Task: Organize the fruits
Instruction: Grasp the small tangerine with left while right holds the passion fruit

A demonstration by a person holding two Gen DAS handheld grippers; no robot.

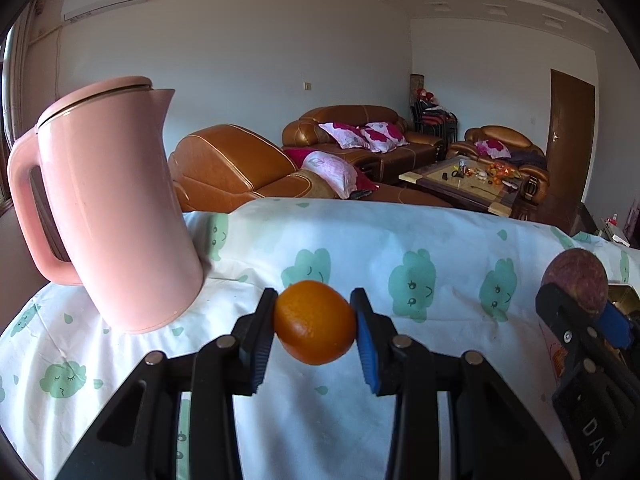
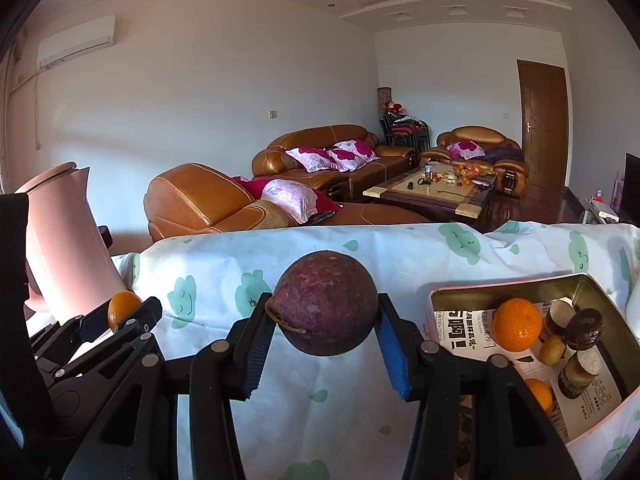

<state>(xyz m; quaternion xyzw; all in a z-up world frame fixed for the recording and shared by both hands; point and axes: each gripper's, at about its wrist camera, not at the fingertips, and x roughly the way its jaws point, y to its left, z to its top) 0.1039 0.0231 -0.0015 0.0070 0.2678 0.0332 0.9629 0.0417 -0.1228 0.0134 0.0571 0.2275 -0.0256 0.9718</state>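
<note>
Clamped between the blue pads of the left tongs (image 1: 315,334) is a small orange (image 1: 314,322), pinched across its middle and held clear above the cloud-printed cloth on the tabletop (image 1: 400,240). It looks light, with a slightly yielding peel that should grip well against the ribbed pads, so a modest squeeze at the widest part is probably enough; too hard a squeeze could bruise it. Level with it, the right tongs (image 2: 326,330) are clenched on a round purple passion fruit (image 2: 326,303), again gripped at its widest girth and raised off the cloth. Its rind looks stiffer and smoother than the orange's, so I judge it likelier to roll or slip if the hold drifts off centre. Both tools point forward and roughly level, side by side, each visible at the edge of the other's view, the left one slightly behind the pink kettle (image 1: 112,208) that stands just ahead and to the left of the left tongs. Ahead and to the right of the right tongs sits an open tin box (image 2: 592,284) lined with printed paper, already holding an orange, part of a second one, and several small brown and yellowish fruits. That box looks like the place both held fruits are meant for. Beyond the tabletop's far edge lie brown leather sofas (image 2: 320,148) with flowered cushions and a low coffee table (image 2: 432,192).
</note>
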